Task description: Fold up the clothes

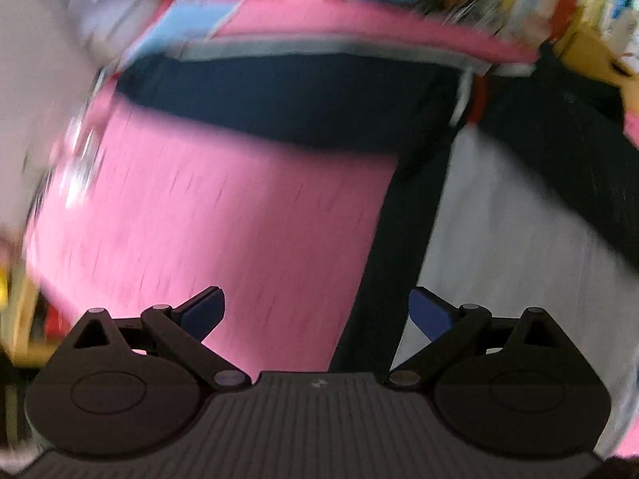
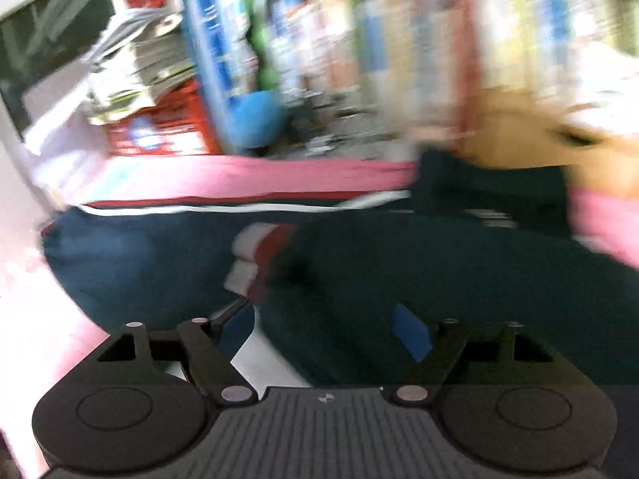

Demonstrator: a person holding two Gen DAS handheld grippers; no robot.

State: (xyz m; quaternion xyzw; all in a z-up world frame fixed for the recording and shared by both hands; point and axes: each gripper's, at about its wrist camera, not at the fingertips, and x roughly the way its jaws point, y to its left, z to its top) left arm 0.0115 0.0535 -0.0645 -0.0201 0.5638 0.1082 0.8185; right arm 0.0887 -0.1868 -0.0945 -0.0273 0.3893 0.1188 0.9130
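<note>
Both views are smeared by motion. A dark navy garment (image 1: 279,95) with white and red trim lies across a pink sheet (image 1: 207,215); a white part of the garment (image 1: 511,231) shows at the right of the left wrist view. My left gripper (image 1: 315,311) hangs open above the pink sheet and a navy strip, nothing between its blue pads. In the right wrist view the navy garment (image 2: 439,263) fills the middle, with a white and red patch (image 2: 259,255). My right gripper (image 2: 323,331) stands open just over the navy cloth.
Stacked books, boxes and papers (image 2: 167,80) crowd the far edge of the pink sheet (image 2: 279,171). A tan cardboard box (image 2: 519,131) sits at the back right. A yellow-brown box (image 1: 591,52) shows at the top right of the left wrist view.
</note>
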